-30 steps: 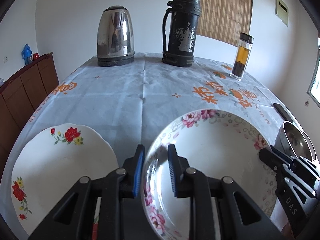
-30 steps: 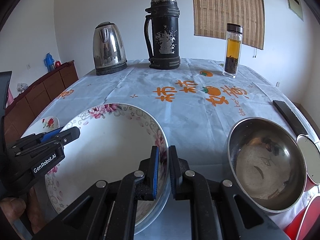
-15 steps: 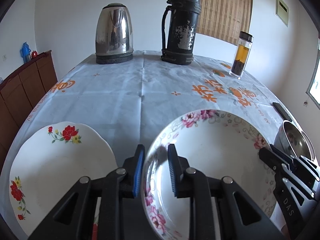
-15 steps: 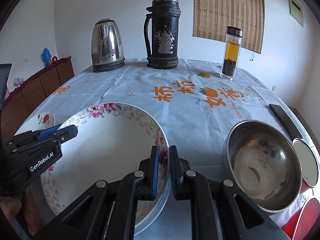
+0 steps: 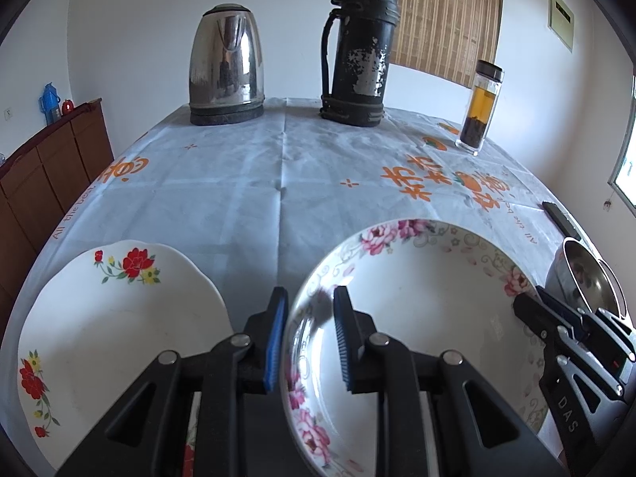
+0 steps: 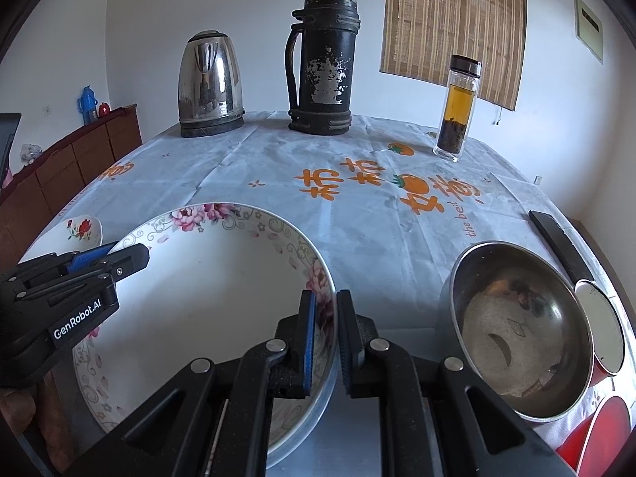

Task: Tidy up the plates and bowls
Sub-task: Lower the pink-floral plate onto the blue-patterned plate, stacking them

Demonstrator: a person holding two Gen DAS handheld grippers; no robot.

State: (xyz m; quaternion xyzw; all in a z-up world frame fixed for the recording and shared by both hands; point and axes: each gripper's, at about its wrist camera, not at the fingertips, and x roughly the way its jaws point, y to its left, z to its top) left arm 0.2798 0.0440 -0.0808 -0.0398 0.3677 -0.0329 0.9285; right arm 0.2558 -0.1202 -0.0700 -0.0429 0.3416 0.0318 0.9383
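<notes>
Both grippers tilt downward over the counter [image 5: 278, 183], which wears a pale blue cloth with orange print, and each straddles an opposite edge of the wide white porcelain bowl with pink flowers [image 5: 429, 302]. The left gripper [image 5: 308, 336] has its jaws narrowly parted across the bowl's left rim, one blue pad outside, one inside. The right gripper [image 6: 324, 338] has its jaws nearly closed on the bowl's right rim. Whether either pair of pads presses the rim is hard to tell. The bowl sits between a white scalloped plate with red flowers [image 5: 119, 318] and a steel bowl [image 6: 520, 334]. The gripper bodies hide the bowl's near edge, and the red item at the right wrist view's lower right corner is cut off.
</notes>
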